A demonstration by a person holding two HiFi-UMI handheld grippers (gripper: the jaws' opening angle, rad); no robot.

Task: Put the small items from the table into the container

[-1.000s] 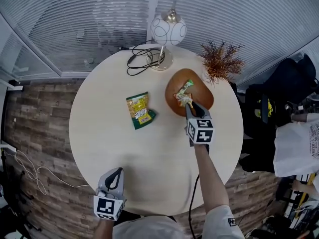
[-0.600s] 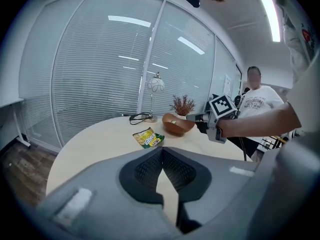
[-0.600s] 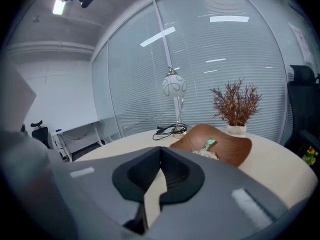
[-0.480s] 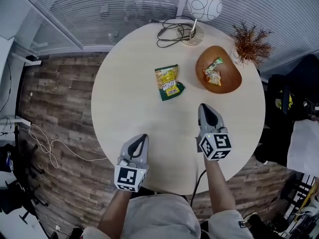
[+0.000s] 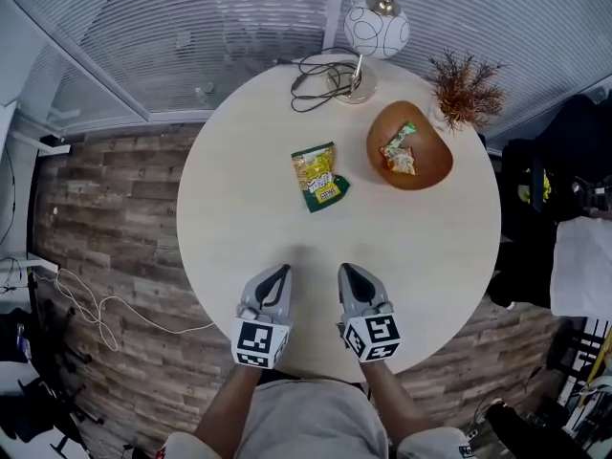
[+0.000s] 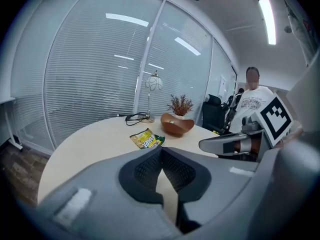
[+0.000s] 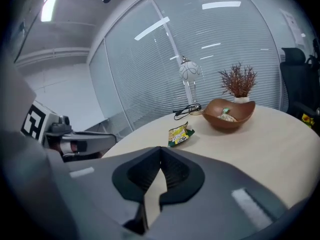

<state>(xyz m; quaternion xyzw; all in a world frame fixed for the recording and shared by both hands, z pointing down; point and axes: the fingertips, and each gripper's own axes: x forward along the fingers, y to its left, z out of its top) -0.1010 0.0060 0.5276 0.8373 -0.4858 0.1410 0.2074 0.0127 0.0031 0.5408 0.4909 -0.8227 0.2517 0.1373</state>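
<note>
A brown wooden bowl (image 5: pixel 426 172) stands at the right back of the round pale table (image 5: pixel 239 218), with a small green and orange snack packet (image 5: pixel 398 151) inside it. A green and yellow snack bag (image 5: pixel 318 177) lies flat near the table's middle. Both grippers hover side by side over the near edge, far from the bag and bowl. My left gripper (image 5: pixel 278 272) is shut and empty. My right gripper (image 5: pixel 348 270) is shut and empty too. The bag (image 7: pixel 180 134) and bowl (image 7: pixel 231 114) lie ahead in the right gripper view, and the bag (image 6: pixel 146 139) also in the left one.
A white globe lamp (image 5: pixel 375 32) with a coiled black cable (image 5: pixel 320 70) stands at the table's far edge. A dried reddish plant (image 5: pixel 466 89) sits beside the bowl. Glass walls with blinds run behind. A person (image 6: pixel 254 101) stands at the right.
My right gripper left the bowl, leaving the small packet inside, and drew back to the near edge beside the left gripper. Its jaws closed. The left gripper barely moved.
</note>
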